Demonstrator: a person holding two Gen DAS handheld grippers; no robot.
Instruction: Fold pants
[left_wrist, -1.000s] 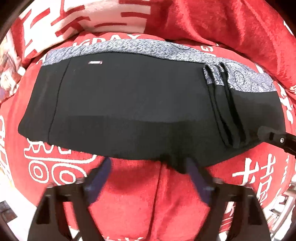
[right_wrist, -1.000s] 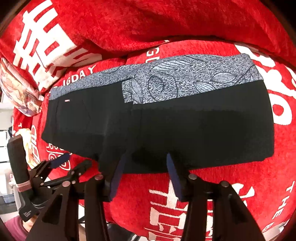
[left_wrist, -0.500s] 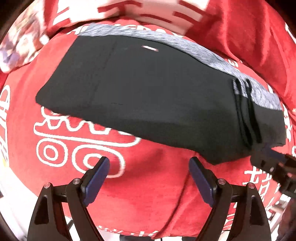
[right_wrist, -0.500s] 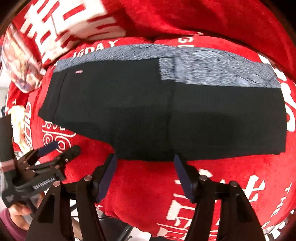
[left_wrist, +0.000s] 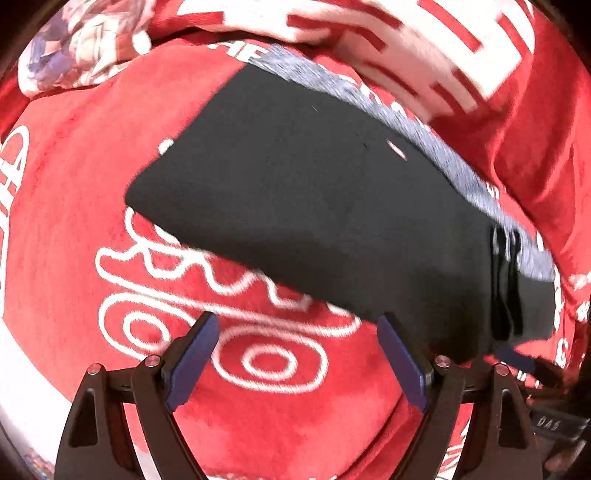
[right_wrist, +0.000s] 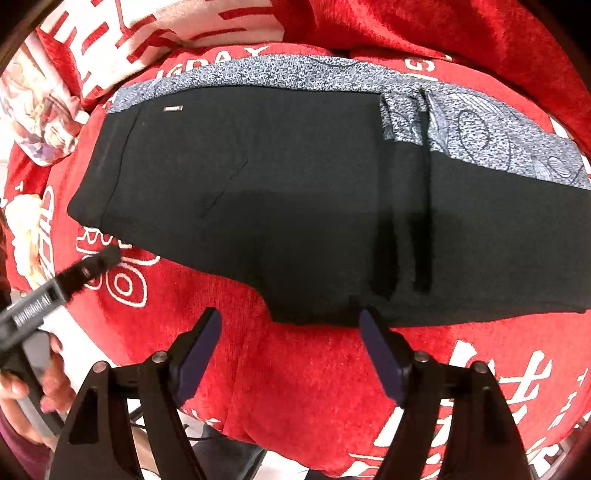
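Left claw (left_wrist: 297, 354) wide open, empty, over red blanket (left_wrist: 74, 206) near pants' edge. Right claw (right_wrist: 290, 349) wide open, empty, at near hem. Black pants (right_wrist: 295, 192) folded flat on blanket, grey patterned waistband (right_wrist: 498, 136) on far side.

- Pants (right_wrist: 295, 192) (left_wrist: 332, 221): black, grey patterned waistband along far edge, small light tag near far left.
- Folded into a flat wide rectangle in front of me; layered fold edges stacked right of centre.
- Lying on red blanket (right_wrist: 303, 369).
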